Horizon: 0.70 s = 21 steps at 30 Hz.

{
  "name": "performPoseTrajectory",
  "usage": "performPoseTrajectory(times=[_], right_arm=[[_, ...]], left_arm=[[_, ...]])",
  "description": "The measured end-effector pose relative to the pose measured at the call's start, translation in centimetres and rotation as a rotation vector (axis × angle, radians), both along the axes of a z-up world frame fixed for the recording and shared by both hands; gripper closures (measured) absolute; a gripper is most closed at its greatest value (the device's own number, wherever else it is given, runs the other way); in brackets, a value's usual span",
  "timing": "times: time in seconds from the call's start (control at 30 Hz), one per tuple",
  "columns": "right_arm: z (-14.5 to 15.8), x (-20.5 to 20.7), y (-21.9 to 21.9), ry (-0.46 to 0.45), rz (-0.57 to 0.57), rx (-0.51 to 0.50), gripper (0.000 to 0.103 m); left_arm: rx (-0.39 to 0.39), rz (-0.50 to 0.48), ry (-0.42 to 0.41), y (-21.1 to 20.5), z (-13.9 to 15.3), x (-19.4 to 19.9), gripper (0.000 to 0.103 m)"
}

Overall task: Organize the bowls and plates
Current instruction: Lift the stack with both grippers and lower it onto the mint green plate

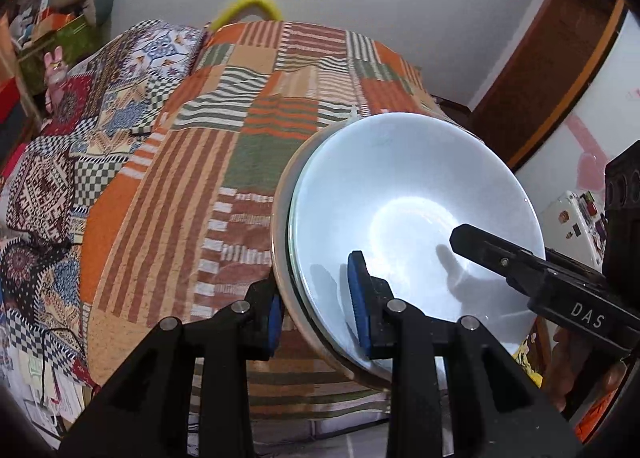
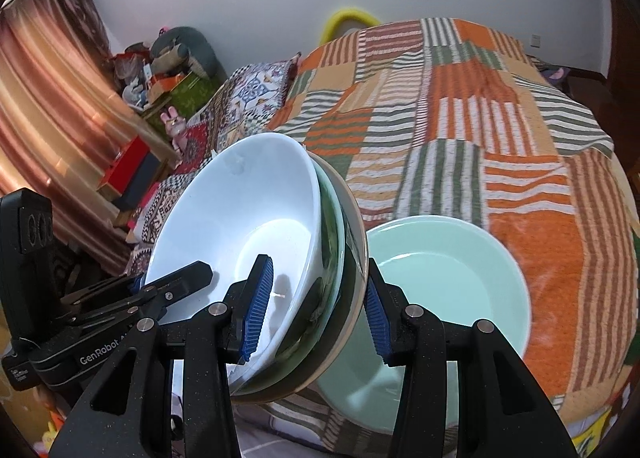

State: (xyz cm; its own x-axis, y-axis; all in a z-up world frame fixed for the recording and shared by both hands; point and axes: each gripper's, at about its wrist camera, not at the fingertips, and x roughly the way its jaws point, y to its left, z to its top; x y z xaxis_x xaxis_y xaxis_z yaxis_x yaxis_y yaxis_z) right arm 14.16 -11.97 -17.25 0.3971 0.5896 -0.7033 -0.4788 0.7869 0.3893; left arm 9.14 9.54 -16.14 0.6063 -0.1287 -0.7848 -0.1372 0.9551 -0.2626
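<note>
Nested stack of bowls (image 2: 248, 226), white one innermost, tilted above striped patchwork bedspread (image 2: 500, 130). Left gripper (image 1: 316, 318) pinching stack's rim; right gripper (image 2: 320, 322), pinching opposite rim. Mint-green bowl (image 2: 452, 270) resting on bedspread, just right. Readable: "DAS", "GenRobot" on gripper bodies.

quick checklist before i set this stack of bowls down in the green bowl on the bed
1. Left gripper clamped on the rim of the bowl stack: ok.
2. Right gripper clamped on the opposite rim: ok.
3. Stack nested together, white bowl innermost: ok.
4. Stack level: not ok, it looks steeply tilted in both views.
5. Green bowl on the bedspread upright and empty: ok.
6. Stack lined up over the green bowl: not ok, it sits to one side, overlapping the rim.
</note>
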Motion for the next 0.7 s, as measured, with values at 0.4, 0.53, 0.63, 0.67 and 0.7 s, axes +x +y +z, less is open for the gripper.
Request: performPoseTrajectory(times=[0.4, 0.53, 0.63, 0.67, 0.7], right_arm=[[-0.4, 0.2, -4.4, 0.011, -0.085, 0.017, 0.062], [-0.9, 0.2, -5.5, 0.027, -0.109, 0.016, 0.062], [-1.4, 0.3, -6.2, 0.043, -0.126, 0.015, 0.062], [-1.6, 0.3, -6.5, 0.049, -0.133, 0.013, 0.062], [-1.8, 0.4, -6.7, 0.054, -0.137, 0.012, 0.062]], left_arm=[[0.005, -0.085, 0.023, -4.1, -0.4, 2.0, 0.073], [0.009, -0.112, 0.041, -5.1, -1.1, 2.6, 0.073], [0.009, -0.128, 0.056, -5.9, -1.6, 3.1, 0.073], [0.009, -0.134, 0.062, -6.1, -1.9, 3.3, 0.073], [0.008, -0.139, 0.066, -6.3, -2.0, 3.4, 0.073]])
